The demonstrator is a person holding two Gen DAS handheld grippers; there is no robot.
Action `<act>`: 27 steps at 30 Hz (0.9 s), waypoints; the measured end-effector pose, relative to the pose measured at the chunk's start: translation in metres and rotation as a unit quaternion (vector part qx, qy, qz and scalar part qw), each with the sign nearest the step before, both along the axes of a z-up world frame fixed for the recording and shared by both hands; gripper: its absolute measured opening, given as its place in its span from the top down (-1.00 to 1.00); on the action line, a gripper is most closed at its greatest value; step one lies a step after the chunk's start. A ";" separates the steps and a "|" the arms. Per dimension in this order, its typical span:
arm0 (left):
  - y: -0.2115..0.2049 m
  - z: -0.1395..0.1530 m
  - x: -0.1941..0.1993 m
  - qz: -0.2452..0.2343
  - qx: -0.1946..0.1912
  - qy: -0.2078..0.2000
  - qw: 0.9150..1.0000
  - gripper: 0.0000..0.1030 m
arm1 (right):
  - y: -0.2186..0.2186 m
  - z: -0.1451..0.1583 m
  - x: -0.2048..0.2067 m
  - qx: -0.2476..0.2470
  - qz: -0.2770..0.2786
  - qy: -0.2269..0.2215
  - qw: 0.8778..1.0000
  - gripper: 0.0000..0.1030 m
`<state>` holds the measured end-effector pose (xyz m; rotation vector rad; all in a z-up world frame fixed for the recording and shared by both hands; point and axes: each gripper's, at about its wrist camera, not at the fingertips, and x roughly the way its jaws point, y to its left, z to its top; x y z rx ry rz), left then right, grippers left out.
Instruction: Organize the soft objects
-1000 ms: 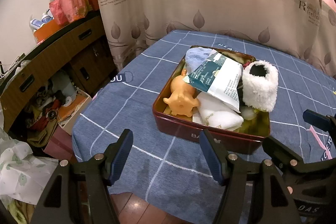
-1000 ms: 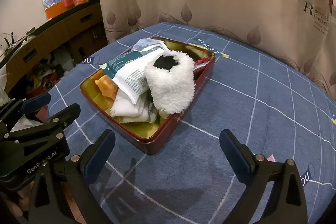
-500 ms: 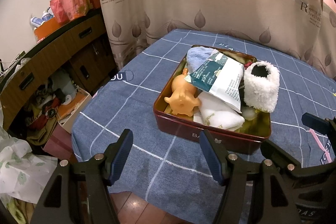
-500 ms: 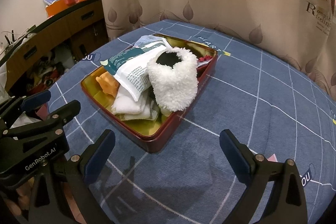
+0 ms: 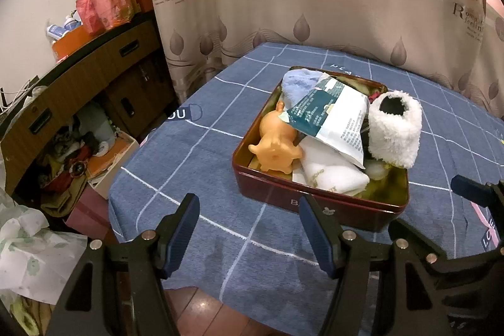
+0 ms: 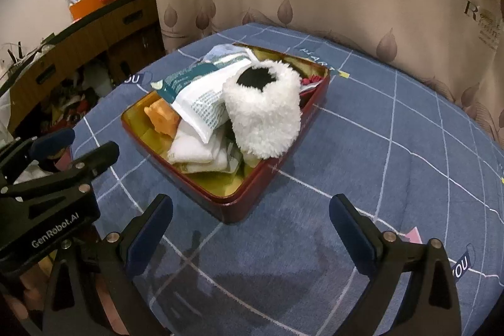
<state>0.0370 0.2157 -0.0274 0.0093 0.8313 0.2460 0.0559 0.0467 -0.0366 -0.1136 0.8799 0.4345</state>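
A dark red tin box (image 5: 318, 203) (image 6: 277, 169) sits on the blue checked tablecloth. It holds a fluffy white slipper (image 5: 395, 131) (image 6: 264, 115), a teal-and-white packet (image 5: 334, 118) (image 6: 201, 96), an orange rubber toy (image 5: 275, 145) (image 6: 160, 118), folded white cloth (image 5: 330, 175) (image 6: 195, 150) and a light blue cloth (image 5: 299, 84). My left gripper (image 5: 252, 236) is open and empty, in front of the box. My right gripper (image 6: 252, 232) is open and empty, near the box's front corner. Each gripper shows in the other's view.
A leaf-print curtain (image 5: 315, 5) hangs behind the table. A wooden cabinet (image 5: 78, 77) with clutter and a red bag (image 5: 104, 5) stands at the left. Boxes and bags (image 5: 63, 178) lie on the floor below the table's left edge.
Both grippers have drawn back slightly from the box and stayed open. The box's contents have not moved.
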 end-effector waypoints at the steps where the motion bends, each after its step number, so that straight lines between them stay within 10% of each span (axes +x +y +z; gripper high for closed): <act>1: 0.000 0.000 0.000 0.001 0.001 0.000 1.000 -0.31 | 0.001 -0.001 0.000 -0.001 0.001 0.001 1.000 -0.92; 27: -0.001 0.000 0.000 0.001 0.001 -0.001 1.000 -0.31 | 0.008 -0.004 -0.004 -0.006 0.008 0.004 1.000 -0.92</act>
